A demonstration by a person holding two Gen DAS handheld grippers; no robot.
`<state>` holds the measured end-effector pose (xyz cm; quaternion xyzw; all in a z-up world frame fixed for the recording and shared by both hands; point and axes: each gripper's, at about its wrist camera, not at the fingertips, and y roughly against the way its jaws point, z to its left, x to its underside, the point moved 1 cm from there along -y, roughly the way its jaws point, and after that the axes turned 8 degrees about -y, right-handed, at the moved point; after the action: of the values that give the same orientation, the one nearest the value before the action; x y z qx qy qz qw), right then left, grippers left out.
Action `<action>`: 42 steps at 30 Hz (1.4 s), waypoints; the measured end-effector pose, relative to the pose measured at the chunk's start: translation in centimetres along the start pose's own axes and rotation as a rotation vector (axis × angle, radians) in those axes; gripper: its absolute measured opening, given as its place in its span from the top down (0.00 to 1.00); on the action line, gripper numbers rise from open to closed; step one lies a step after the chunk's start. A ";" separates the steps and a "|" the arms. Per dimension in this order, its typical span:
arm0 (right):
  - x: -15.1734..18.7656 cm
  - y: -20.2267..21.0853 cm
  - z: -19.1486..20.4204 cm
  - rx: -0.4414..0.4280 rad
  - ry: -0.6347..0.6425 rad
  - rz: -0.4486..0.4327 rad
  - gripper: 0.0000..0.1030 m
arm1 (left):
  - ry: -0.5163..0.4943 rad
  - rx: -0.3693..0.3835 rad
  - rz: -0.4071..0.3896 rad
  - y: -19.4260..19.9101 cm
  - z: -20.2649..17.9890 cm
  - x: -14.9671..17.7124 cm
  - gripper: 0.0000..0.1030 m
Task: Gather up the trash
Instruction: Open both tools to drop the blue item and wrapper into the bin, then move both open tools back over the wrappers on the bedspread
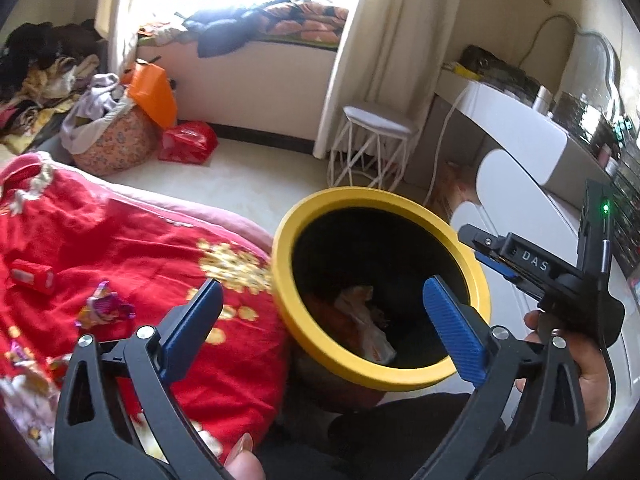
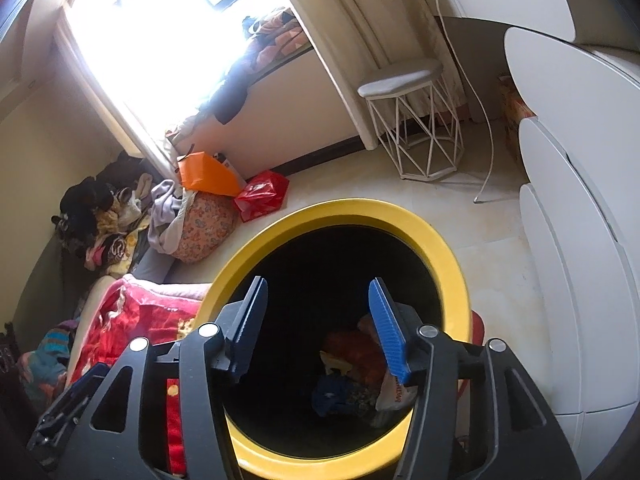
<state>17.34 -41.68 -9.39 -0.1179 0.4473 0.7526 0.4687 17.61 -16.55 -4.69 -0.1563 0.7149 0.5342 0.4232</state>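
Left wrist view: left gripper (image 1: 320,300) is hanging with jaws wide and empty, right gripper (image 2: 320,328) likewise parted over the yellow-rimmed bin (image 1: 478,280), likely dropping wrappers (image 1: 364,320) inside; one candy wrapper (image 1: 104,306) is waiting left of the jaws.

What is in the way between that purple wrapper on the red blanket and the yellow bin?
Nothing visible. The purple wrapper lies on the red blanket, with only bare blanket between it and the yellow bin beside the bed. The bin's mouth is uncovered, the left gripper open above.
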 end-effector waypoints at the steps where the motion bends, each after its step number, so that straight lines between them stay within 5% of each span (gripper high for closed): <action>1: 0.1 0.1 0.3 -0.006 0.010 0.001 0.49 | 0.003 -0.007 -0.004 0.2 0.3 -0.1 0.11; 13: 2.2 0.9 5.7 -0.083 0.150 0.009 0.36 | 0.065 -0.100 -0.073 4.3 4.6 0.4 0.11; 42: 10.1 0.5 17.3 -0.230 0.425 0.151 0.34 | 0.228 -0.263 -0.122 10.1 15.2 3.8 0.11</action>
<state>15.76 -22.13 -5.28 -0.2925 0.4548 0.7896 0.2902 15.19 1.77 -2.36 -0.3131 0.6714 0.5753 0.3468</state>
